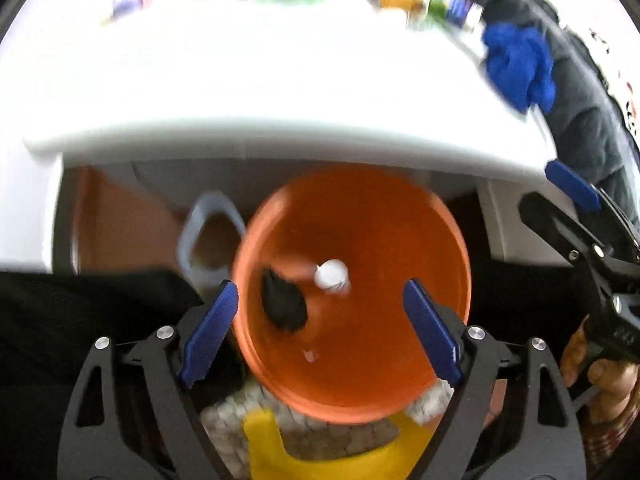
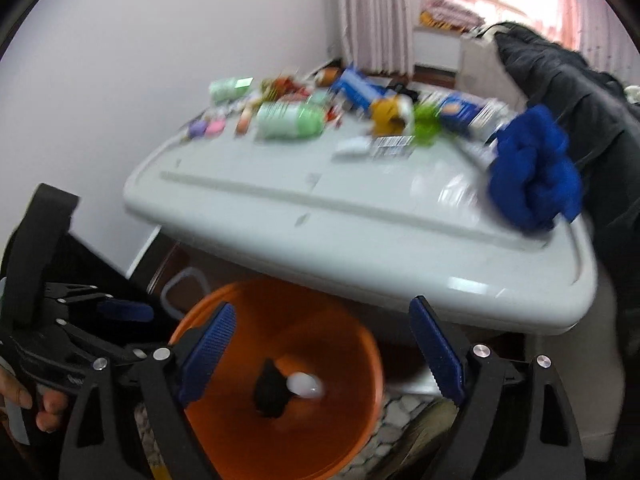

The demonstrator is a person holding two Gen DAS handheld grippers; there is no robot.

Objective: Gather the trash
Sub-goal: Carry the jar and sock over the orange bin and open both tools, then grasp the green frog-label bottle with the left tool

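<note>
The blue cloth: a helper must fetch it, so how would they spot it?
Find the white table above the orange bucket. The blue cloth lies bunched at its right edge, beside a dark jacket. It is the only soft, solid-blue heap; the rest is packaging.

Each gripper, left (image 1: 320, 330) and right (image 2: 322, 354), is built from black angular linkage arms with triangular cut-outs, joined by silver round-headed screws. Ribbed blue pads (image 1: 210, 334) are fitted on the fingertips.
</note>
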